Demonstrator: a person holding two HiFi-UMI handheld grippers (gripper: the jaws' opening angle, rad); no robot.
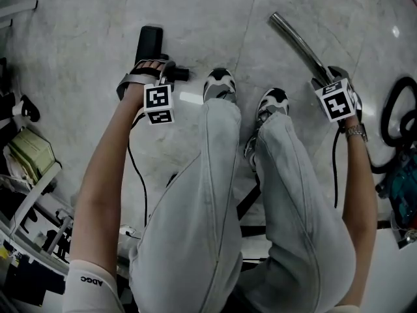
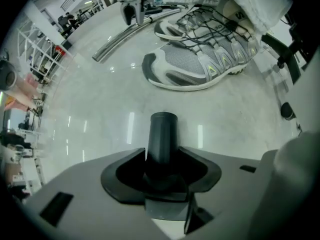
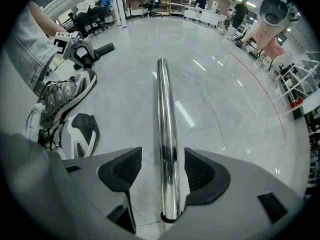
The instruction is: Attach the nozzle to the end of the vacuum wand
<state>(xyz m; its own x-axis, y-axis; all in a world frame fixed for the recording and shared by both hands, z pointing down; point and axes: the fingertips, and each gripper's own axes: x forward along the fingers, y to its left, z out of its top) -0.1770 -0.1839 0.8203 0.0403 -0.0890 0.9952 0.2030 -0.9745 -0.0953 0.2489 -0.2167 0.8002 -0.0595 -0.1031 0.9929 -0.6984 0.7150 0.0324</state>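
The black vacuum nozzle lies on the pale marble floor at the left, its short neck pointing away in the left gripper view. My left gripper points straight down over it, and the neck stands between its open pads. At the right lies the chrome wand, running up and to the left. My right gripper hangs over the wand's near end. The tube runs between its jaws with a gap on the left side, close to the right pad.
The person's two grey-and-white shoes stand between nozzle and wand, with the legs filling the middle of the head view. Black cables coil at the right. Racks and boxes crowd the left edge.
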